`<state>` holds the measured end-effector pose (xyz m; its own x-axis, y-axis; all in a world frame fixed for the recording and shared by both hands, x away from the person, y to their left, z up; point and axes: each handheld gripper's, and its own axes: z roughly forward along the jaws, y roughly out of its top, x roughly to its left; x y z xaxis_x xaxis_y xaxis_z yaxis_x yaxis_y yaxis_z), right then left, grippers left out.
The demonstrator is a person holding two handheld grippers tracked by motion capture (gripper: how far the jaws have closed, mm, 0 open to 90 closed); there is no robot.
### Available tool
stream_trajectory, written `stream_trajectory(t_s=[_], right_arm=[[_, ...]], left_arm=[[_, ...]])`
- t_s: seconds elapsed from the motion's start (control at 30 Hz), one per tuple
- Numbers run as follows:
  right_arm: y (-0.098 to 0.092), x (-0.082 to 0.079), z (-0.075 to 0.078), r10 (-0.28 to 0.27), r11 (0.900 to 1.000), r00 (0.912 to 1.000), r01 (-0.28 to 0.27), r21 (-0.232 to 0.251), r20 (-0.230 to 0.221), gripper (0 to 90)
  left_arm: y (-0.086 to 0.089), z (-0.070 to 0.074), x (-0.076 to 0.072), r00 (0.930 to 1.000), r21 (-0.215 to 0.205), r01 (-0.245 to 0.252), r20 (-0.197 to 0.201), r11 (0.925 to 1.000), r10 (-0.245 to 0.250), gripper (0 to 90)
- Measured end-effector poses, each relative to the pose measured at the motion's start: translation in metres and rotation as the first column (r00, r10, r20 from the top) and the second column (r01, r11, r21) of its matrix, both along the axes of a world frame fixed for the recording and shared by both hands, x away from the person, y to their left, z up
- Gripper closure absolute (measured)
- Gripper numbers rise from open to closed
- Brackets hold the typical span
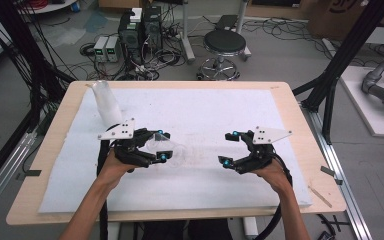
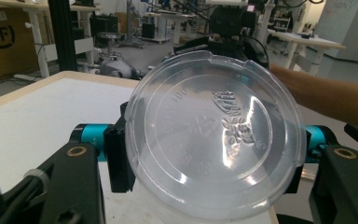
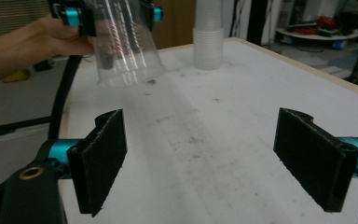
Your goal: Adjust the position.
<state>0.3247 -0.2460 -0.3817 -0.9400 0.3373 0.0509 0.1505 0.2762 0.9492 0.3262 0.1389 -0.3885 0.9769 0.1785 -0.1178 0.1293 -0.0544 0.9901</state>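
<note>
My left gripper (image 1: 162, 146) has its jaws clenched on a clear plastic cup (image 2: 214, 135), held above the white-padded surface (image 1: 205, 110) with its bottom facing the left gripper view. My right gripper (image 1: 228, 148) hangs apart from it, jaws spread wide with nothing between them. A stack of clear cups (image 1: 106, 102) stands near the surface's far left corner.

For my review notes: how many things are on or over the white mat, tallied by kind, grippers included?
Clear plastic cup held in the left gripper: 1
Stack of clear cups standing at the mat's far left corner: 1
Hand-held grippers, counting the right gripper: 2
Total: 4
</note>
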Motion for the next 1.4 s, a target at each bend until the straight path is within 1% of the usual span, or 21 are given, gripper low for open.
stream_trajectory(t_s=[0.03, 0.13, 0.17, 0.2, 0.23, 0.27, 0.5, 0.6, 0.73, 0.8, 0.9, 1.03, 1.13, 1.2, 1.27, 1.37, 1.4], right_arm=[[0.002, 0.001, 0.002, 0.024, 1.0, 0.9997, -0.024, 0.003, -0.001, 17.3], [0.008, 0.004, 0.006, 0.07, 0.997, 0.9975, -0.07, 0.019, 0.006, 17.2], [0.01, 0.004, 0.007, 0.085, 0.996, 0.9964, -0.085, 0.024, -0.002, 17.2], [0.013, 0.005, 0.009, 0.11, 0.994, 0.9939, -0.109, 0.031, -0.008, 17.3], [0.016, 0.007, 0.01, 0.124, 0.992, 0.9922, -0.124, 0.035, 0.005, 17.2], [0.019, 0.008, 0.012, 0.144, 0.989, 0.9896, -0.143, 0.037, -0.003, 17.2], [0.041, 0.014, 0.013, 0.214, 0.977, 0.9767, -0.214, 0.019, -0.002, 17.2], [0.049, 0.015, 0.013, 0.231, 0.973, 0.9729, -0.231, 0.012, -0.004, 17.2], [0.061, 0.015, 0.012, 0.254, 0.967, 0.9672, -0.254, 0.002, 0.004, 17.2], [0.067, 0.015, 0.011, 0.264, 0.964, 0.9644, -0.264, -0.003, 0.001, 17.2], [0.077, 0.015, 0.01, 0.281, 0.96, 0.9597, -0.281, -0.012, 0.012, 17.2], [0.086, 0.014, 0.008, 0.285, 0.958, 0.9583, -0.285, -0.021, 0.019, 17.2], [0.091, 0.013, 0.006, 0.293, 0.956, 0.956, -0.292, -0.03, 0.017, 17.2], [0.093, 0.013, 0.006, 0.293, 0.956, 0.9556, -0.292, -0.034, 0.028, 17.2], [0.096, 0.012, 0.005, 0.294, 0.955, 0.9555, -0.293, -0.042, 0.026, 17.2], [0.101, 0.011, 0.003, 0.302, 0.952, 0.9531, -0.301, -0.057, 0.02, 17.2], [0.102, 0.011, 0.003, 0.305, 0.951, 0.9521, -0.303, -0.062, 0.025, 17.2]], left_arm=[[-0.001, 0.0, 0.0, 1.0, 0.005, 0.004, 0.001, 1.0, -0.004, 38.0], [-0.005, 0.0, 0.0, 0.9999, 0.007, 0.015, -0.001, 0.9999, -0.015, 38.0], [-0.006, 0.0, 0.0, 0.9998, 0.006, 0.017, -0.002, 0.9998, -0.017, 38.0], [-0.007, 0.0, 0.001, 0.9998, 0.004, 0.02, -0.002, 0.9998, -0.02, 38.0], [-0.009, 0.0, 0.001, 0.9997, 0.004, 0.022, -0.003, 0.9997, -0.022, 38.0], [-0.01, 0.0, 0.001, 0.9998, 0.0, 0.022, -0.004, 0.9998, -0.022, 38.0], [-0.017, -0.001, 0.002, 0.9994, 0.003, 0.035, -0.006, 0.9994, -0.035, 38.0], [-0.02, -0.002, 0.003, 0.9992, 0.008, 0.04, -0.005, 0.9992, -0.04, 38.0], [-0.022, -0.001, 0.002, 0.999, 0.001, 0.044, -0.006, 0.999, -0.044, 38.0], [-0.023, -0.001, 0.002, 0.9988, 0.001, 0.049, -0.006, 0.9988, -0.049, 38.0], [-0.024, -0.001, 0.001, 0.9987, -0.003, 0.051, -0.004, 0.9987, -0.051, 38.0], [-0.024, 0.0, 0.001, 0.9986, -0.012, 0.053, -0.001, 0.9985, -0.053, 38.0], [-0.024, 0.0, 0.0, 0.9985, -0.011, 0.054, 0.0, 0.9985, -0.054, 38.0], [-0.025, 0.0, 0.001, 0.9985, -0.011, 0.055, 0.0, 0.9984, -0.055, 38.0], [-0.025, 0.0, 0.001, 0.9984, -0.011, 0.057, 0.001, 0.9983, -0.057, 38.0], [-0.025, 0.001, 0.001, 0.9984, -0.012, 0.056, 0.004, 0.9983, -0.056, 38.0], [-0.025, 0.001, 0.001, 0.9985, -0.013, 0.055, 0.004, 0.9984, -0.055, 38.0]])
